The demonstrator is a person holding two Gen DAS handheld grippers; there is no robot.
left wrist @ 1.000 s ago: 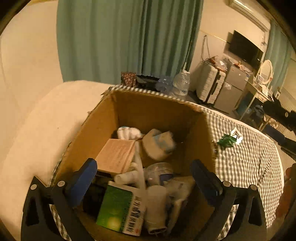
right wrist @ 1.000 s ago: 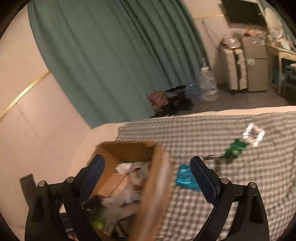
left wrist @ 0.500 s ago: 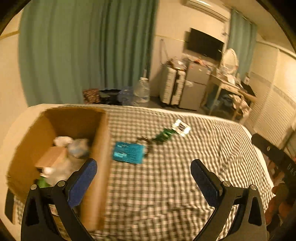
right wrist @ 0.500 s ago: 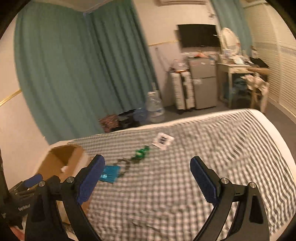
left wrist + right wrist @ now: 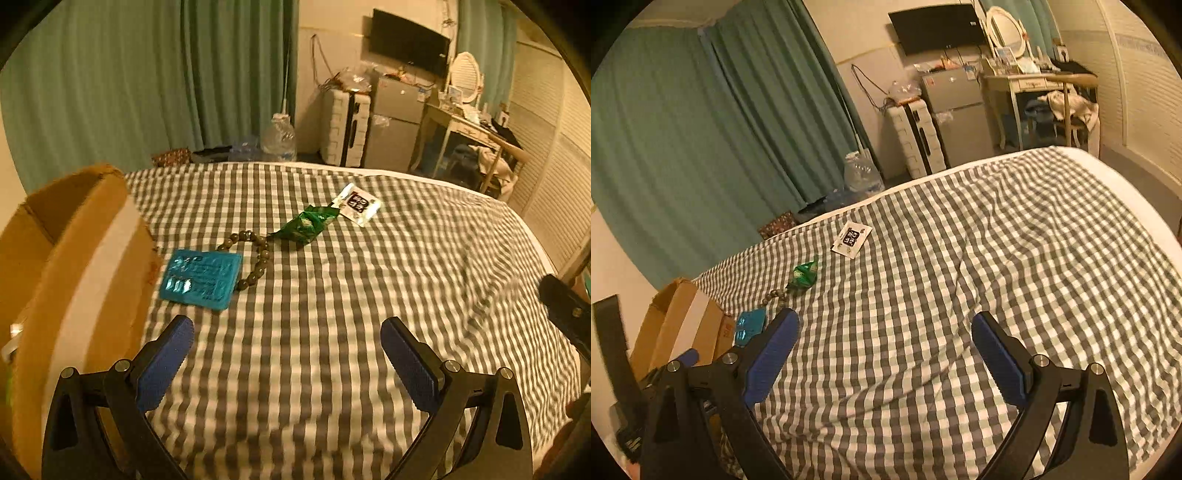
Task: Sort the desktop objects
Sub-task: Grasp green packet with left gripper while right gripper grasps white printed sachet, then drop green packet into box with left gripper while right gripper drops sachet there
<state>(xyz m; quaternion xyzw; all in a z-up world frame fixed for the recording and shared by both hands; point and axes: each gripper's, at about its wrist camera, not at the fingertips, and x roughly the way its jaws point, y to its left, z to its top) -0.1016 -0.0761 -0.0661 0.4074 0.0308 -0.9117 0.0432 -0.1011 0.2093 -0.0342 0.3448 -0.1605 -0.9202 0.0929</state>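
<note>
A blue blister pack lies on the checked cloth next to the cardboard box. A bead bracelet, a green crumpled packet and a white sachet lie in a row beyond it. My left gripper is open and empty, above the cloth in front of the blister pack. My right gripper is open and empty, further right; its view shows the blister pack, bracelet, green packet, sachet and box.
The checked cloth covers a rounded surface that drops off at the right and far edges. A water bottle, suitcases, a small fridge and a dressing table stand beyond. The right gripper's body shows at the right edge of the left wrist view.
Both views swung right, away from the box interior onto the cloth. The left gripper left the box's opening and now faces the blister pack. Both grippers stayed open.
</note>
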